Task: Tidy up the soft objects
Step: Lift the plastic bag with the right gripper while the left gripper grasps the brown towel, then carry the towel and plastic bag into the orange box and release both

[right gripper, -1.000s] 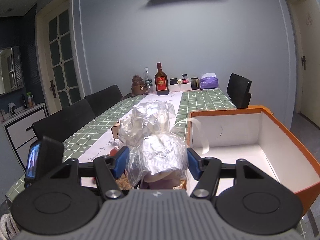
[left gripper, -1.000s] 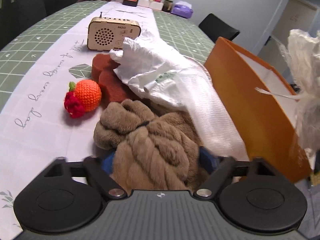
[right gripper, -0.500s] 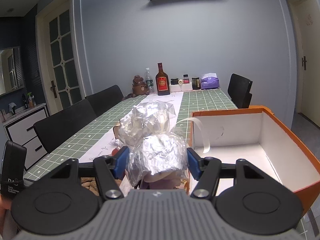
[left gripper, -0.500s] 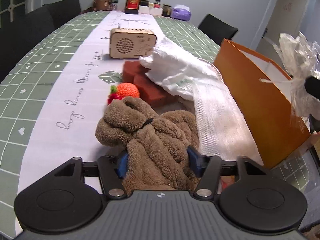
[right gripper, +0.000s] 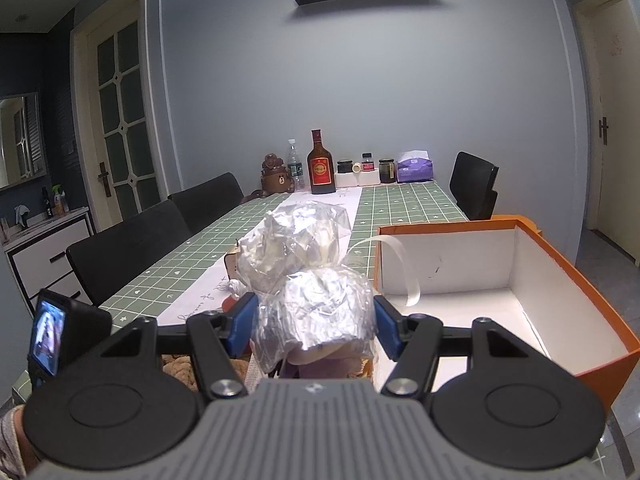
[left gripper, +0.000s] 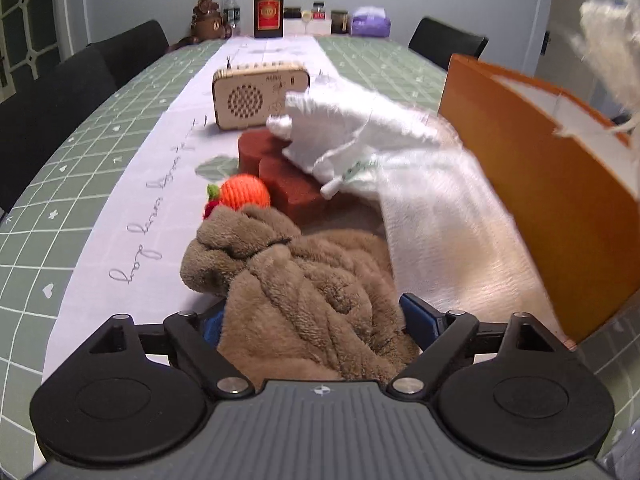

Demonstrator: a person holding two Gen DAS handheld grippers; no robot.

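The left claw (left gripper: 316, 320) pinches a bunched brown plush towel (left gripper: 296, 276) between its blue pads, one of which (left gripper: 418, 316) shows at the right of the fabric while the other is mostly buried in it. The towel's long axis runs away from the claw toward the far end of the bench (left gripper: 80, 184), ending in a knotted lump (left gripper: 232, 244) that lies on the white runner (left gripper: 132, 216). Just beyond that lump sits an orange crocheted ball (left gripper: 245, 193) with a green and red trim, touching a dark red sponge block (left gripper: 280, 176). A crumpled white plastic bag (left gripper: 352, 136) is draped over the sponge, and a white cloth (left gripper: 436, 216) runs from it down toward the claw, beside the towel. A wooden radio (left gripper: 260, 94) stands upright behind them. To the right stands an orange box (left gripper: 536, 184), its outer wall close against the white cloth. In the right wrist view, the right claw (right gripper: 316, 322) is pressed onto a clear cellophane-wrapped bundle (right gripper: 316, 304), whose long axis stands roughly upright, its crinkled twisted top (right gripper: 300, 236) pointing up and slightly away. A pale ribbon (right gripper: 400, 264) loops off the bundle's neck toward the box. The bundle is held in the air just left of the orange box's open white interior (right gripper: 480, 276), near its front left corner. Whether any part of it overlaps the rim cannot be told.
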